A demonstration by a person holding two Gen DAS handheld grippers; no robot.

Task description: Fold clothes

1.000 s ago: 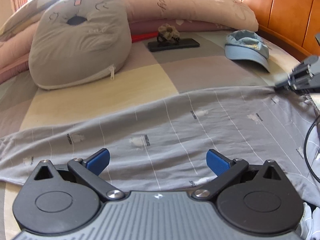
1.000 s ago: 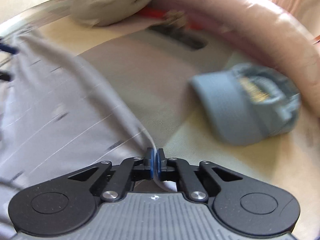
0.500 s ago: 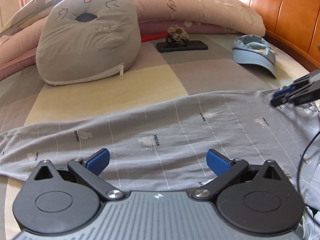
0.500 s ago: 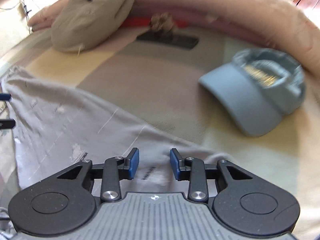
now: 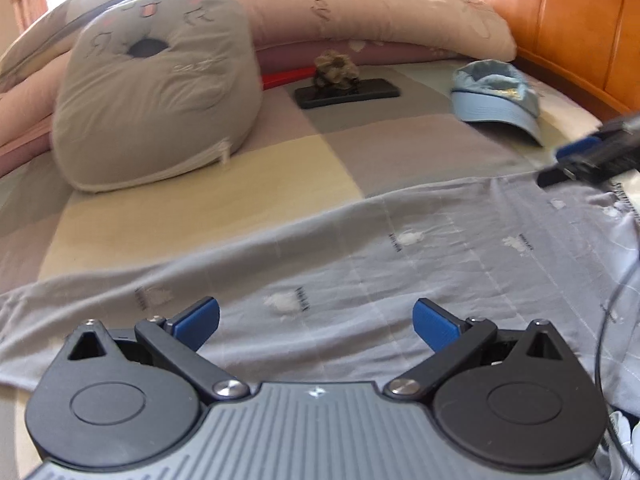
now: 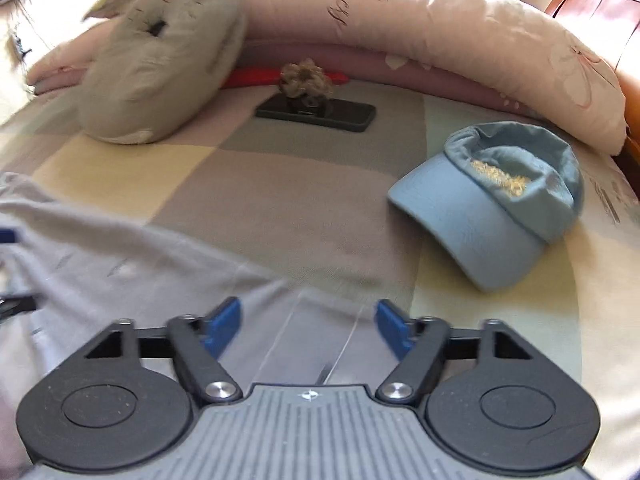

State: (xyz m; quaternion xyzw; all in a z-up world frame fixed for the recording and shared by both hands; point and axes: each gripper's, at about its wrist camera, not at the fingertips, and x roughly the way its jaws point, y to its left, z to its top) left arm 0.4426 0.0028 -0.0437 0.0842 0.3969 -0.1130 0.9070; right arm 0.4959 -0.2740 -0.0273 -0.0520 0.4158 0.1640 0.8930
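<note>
A grey shirt (image 5: pixel 360 256) with thin white lines and small prints lies spread flat across the bed. My left gripper (image 5: pixel 316 318) hovers over its near side, open, nothing between its blue pads. My right gripper (image 6: pixel 310 320) is open above the shirt's (image 6: pixel 132 272) far right edge, holding nothing. In the left wrist view the right gripper's blue-tipped fingers (image 5: pixel 580 152) show at the right edge, just above the shirt's top corner.
A blue cap (image 6: pixel 496 200) lies on the checked bedsheet (image 5: pixel 256 172) just beyond the shirt's right end. Farther back are a grey cat-face cushion (image 5: pixel 160 96), a dark phone (image 5: pixel 348 94) with a scrunchie, long pink pillows (image 5: pixel 400 12) and a wooden headboard (image 5: pixel 560 16).
My right gripper was shut on the shirt's edge and holding it up; it has let go and opened wide. The shirt has dropped flat on the bed. My left gripper stayed open.
</note>
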